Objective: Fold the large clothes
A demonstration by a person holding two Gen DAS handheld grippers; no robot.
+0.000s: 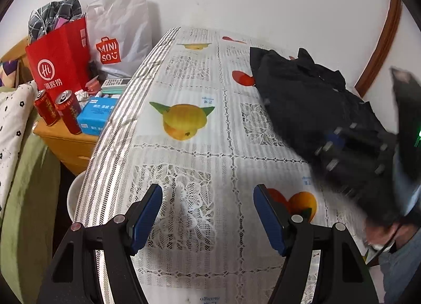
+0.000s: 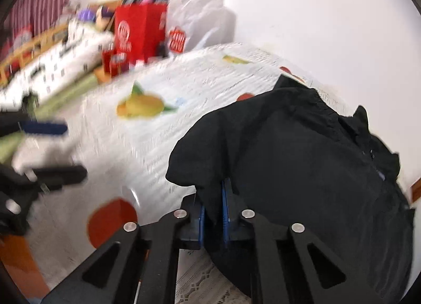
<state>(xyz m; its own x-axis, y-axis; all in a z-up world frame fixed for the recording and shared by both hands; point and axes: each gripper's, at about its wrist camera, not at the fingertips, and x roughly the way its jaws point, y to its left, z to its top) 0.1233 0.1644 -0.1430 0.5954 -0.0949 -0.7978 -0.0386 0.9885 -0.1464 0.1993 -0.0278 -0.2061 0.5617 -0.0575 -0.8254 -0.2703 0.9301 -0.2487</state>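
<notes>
A black garment [image 1: 310, 101] lies bunched on the right side of a table with a white lace, fruit-print cloth [image 1: 184, 151]. My left gripper [image 1: 208, 198] is open and empty above the cloth, left of the garment. My right gripper [image 2: 213, 198] is shut on a fold of the black garment [image 2: 302, 159] and holds it lifted off the table. The right gripper shows blurred at the right of the left wrist view [image 1: 350, 146]. The left gripper shows blurred at the left of the right wrist view [image 2: 50, 151].
Left of the table stands a wooden nightstand [image 1: 68, 143] with two red cans [image 1: 67, 111], a blue tissue box [image 1: 96, 117], a red paper bag [image 1: 60, 59] and a white MINISO bag [image 1: 118, 38]. A bed with a green sheet [image 1: 23, 198] is at far left. A white wall is behind.
</notes>
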